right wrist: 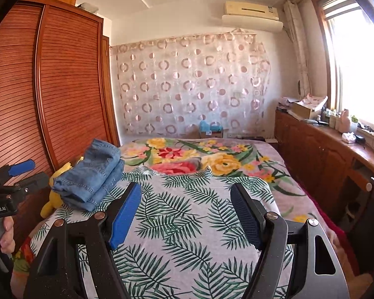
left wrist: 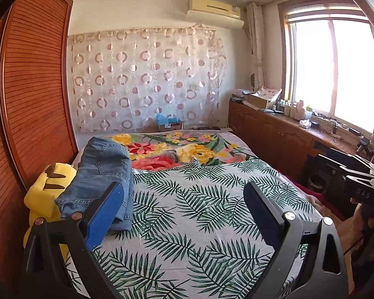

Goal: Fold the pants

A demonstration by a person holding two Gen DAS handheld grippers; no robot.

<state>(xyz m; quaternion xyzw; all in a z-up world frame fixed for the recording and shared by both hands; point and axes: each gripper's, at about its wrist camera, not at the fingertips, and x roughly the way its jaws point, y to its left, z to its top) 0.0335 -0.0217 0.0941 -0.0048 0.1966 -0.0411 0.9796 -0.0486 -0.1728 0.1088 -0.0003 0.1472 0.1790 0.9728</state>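
The folded pants (left wrist: 99, 174) lie stacked on the bed (left wrist: 199, 199), beyond and left of both grippers' fingers. The left gripper (left wrist: 184, 214) and the right gripper (right wrist: 185, 214) hold their fingers spread, empty. The fold looks finished; best leave the stack undisturbed.

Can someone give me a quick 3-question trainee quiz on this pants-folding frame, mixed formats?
1. True or false: the jeans lie folded in a stack on the leaf-print sheet, held by neither gripper.
2. Multiple choice: What sits right beside the jeans, toward the wardrobe?
A. a yellow plush toy
B. a pillow
C. a laundry basket
3. Fill in: the left gripper and the right gripper both stand ____ with nothing between their fingers.

Key: 1 true; 2 A; 3 open
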